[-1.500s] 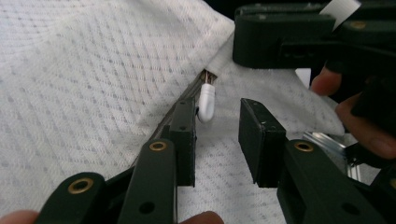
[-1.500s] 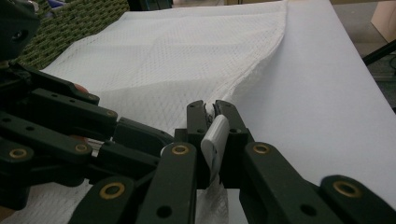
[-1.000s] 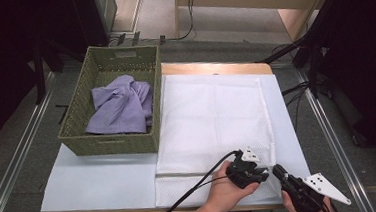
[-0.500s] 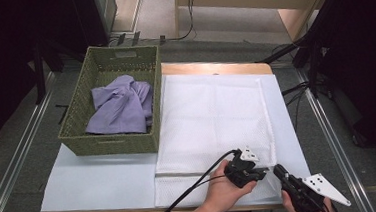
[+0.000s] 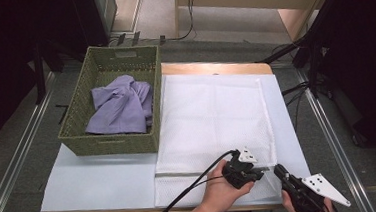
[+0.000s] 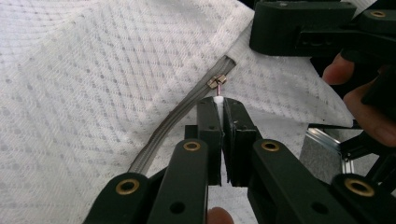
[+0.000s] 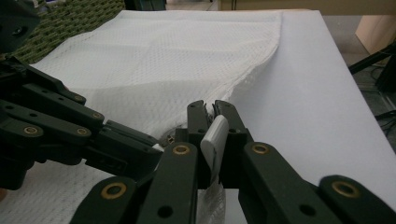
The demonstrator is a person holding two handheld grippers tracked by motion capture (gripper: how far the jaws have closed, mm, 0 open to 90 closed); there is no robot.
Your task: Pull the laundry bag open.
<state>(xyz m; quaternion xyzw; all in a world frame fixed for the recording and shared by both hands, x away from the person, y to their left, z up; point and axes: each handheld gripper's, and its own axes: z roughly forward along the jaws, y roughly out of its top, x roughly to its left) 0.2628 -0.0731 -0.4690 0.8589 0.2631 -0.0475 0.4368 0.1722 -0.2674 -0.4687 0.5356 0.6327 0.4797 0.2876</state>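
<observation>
A white mesh laundry bag [image 5: 212,119] lies flat on the table, its grey zipper [image 6: 173,121] running along the near edge. My left gripper [image 5: 257,170] is shut on the small white pull tab [image 6: 218,101] just behind the metal slider [image 6: 216,82]. Right beside it, my right gripper [image 5: 277,170] is shut on the bag's white corner tab [image 7: 215,135]. In the left gripper view its own jaws [image 6: 219,106] meet on the pull, with the right gripper [image 6: 303,28] above. In the right gripper view the jaws [image 7: 215,111] clamp the tab, with the left gripper [image 7: 70,135] at the left.
A green woven basket [image 5: 78,138] stands at the table's left with a purple garment [image 5: 121,108] inside. A pale blue mat [image 5: 96,182] covers the wooden table. Black cables [image 5: 187,191] trail from the grippers over the front edge. Metal rails flank the table.
</observation>
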